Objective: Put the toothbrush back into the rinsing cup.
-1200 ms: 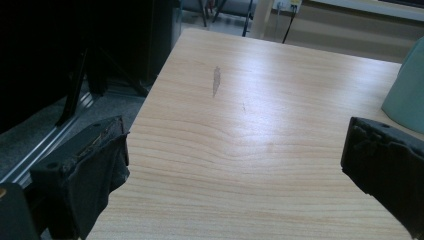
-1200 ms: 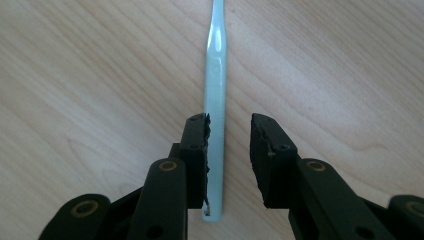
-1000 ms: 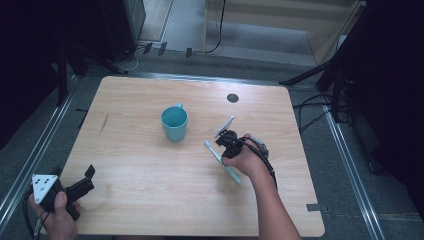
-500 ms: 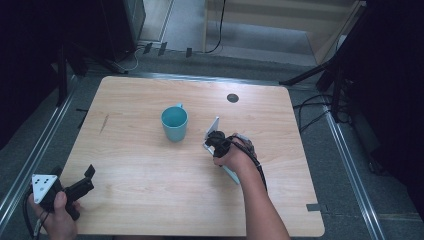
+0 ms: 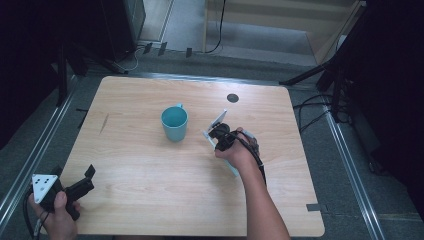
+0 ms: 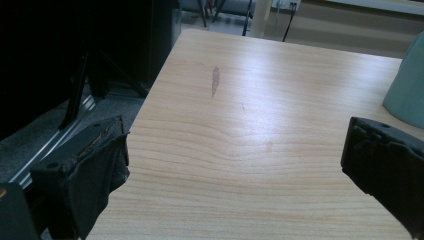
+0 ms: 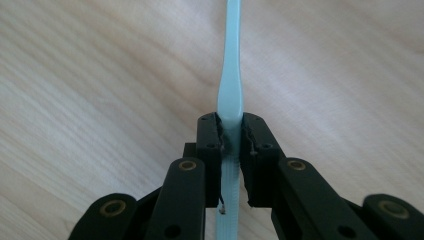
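A pale wooden table (image 5: 150,165) stands on a grey floor, with dark stands and cables around it. Near the table's middle sits a teal cup (image 5: 174,123), upright, handle turned to the far side.

To the cup's right, the right gripper (image 5: 216,134) holds a slim pale blue handle, probably a toothbrush (image 7: 230,75). In the right gripper view its two black jaws are pressed shut on the handle's ribbed grip part, and the narrower stem runs straight out ahead of them over the wood. This mid-handle hold likely keeps the brush steady and in line with the jaws. Whether its far end touches the table cannot be told. In the high view a second pale strip lies under the hand, its end showing towards the near edge.

The right forearm reaches in from the near edge, wrist bent slightly left, so the gripper points at a slant towards the far side, just beside the cup but apart from it.

The left gripper (image 5: 75,187) rests at the near left corner, held low in the left hand. Its jaws are spread wide with nothing between them, seemingly parked clear of the work.
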Demonstrator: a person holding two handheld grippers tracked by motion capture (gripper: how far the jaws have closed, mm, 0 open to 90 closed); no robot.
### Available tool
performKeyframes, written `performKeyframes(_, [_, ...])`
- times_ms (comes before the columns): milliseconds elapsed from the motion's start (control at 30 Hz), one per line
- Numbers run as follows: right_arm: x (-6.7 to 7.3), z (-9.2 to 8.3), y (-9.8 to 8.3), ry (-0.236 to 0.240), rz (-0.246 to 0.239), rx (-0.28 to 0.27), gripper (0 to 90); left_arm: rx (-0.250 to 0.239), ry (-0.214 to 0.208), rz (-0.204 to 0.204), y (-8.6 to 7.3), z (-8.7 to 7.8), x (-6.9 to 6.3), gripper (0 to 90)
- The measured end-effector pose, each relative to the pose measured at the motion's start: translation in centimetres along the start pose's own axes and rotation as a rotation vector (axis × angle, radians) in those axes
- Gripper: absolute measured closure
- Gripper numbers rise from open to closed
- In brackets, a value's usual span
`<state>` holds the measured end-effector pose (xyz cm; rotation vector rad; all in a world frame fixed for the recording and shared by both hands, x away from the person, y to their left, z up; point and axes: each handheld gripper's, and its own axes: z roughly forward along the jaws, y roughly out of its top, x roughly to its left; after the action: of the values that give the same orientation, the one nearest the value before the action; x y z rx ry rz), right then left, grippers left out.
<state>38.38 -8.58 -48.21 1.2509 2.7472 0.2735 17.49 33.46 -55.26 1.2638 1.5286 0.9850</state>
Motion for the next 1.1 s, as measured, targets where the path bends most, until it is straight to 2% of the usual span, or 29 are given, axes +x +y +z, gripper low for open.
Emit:
performKeyframes(100, [-0.5,-1.1,0.2,-0.027,0.022,-0.071,80.4,0.000,0.000,0.000,0.0,0.0,0.0,0.0])
performKeyframes(133, [-0.5,-1.1,0.2,-0.027,0.022,-0.071,80.4,0.000,0.000,0.000,0.0,0.0,0.0,0.0])
performKeyframes(167, [-0.8,-1.8,0.3,-0.038,0.052,-0.132,80.4,-0.001,0.000,0.000,0.0,0.0,0.0,0.0])
performKeyframes(367, [-1.3,-3.7,0.5,-0.057,0.147,-0.334,80.4,-0.002,0.000,0.002,0.0,0.0,0.0,0.0])
performKeyframes(400, [-1.3,-3.7,0.5,-0.057,0.147,-0.334,80.4,-0.002,0.000,0.002,0.0,0.0,0.0,0.0])
performKeyframes(433, [-1.5,-4.3,0.5,-0.059,0.174,-0.418,80.4,-0.001,-0.001,0.002,0.0,0.0,0.0,0.0])
performKeyframes(500, [-1.6,-4.8,0.6,-0.054,0.209,-0.478,80.4,-0.002,0.000,0.002,0.0,0.0,0.0,0.0])
performKeyframes(533, [-1.6,-4.8,0.6,-0.054,0.209,-0.478,80.4,-0.002,0.000,0.002,0.0,0.0,0.0,0.0])
performKeyframes(567, [-1.6,-5.0,0.6,-0.053,0.225,-0.510,80.4,-0.003,0.000,0.002,0.0,0.0,0.0,0.0])
performKeyframes(600, [-1.6,-5.6,0.8,-0.056,0.244,-0.575,80.4,-0.003,0.001,0.003,0.0,0.0,0.0,0.0])
performKeyframes(800, [-0.9,-6.6,1.2,-0.083,0.250,-0.733,80.4,-0.003,0.001,0.002,0.0,0.0,0.0,0.0])
performKeyframes(833, [-0.9,-6.6,1.2,-0.083,0.250,-0.733,80.4,-0.003,0.001,0.002,0.0,0.0,0.0,0.0])
performKeyframes(867, [-0.6,-7.0,1.4,-0.083,0.268,-0.790,80.4,-0.002,0.001,0.003,0.0,0.0,0.0,0.0])
performKeyframes(1100, [0.7,-8.1,2.5,-0.097,0.252,-0.892,80.4,-0.001,0.000,0.000,0.0,0.0,0.0,0.0])
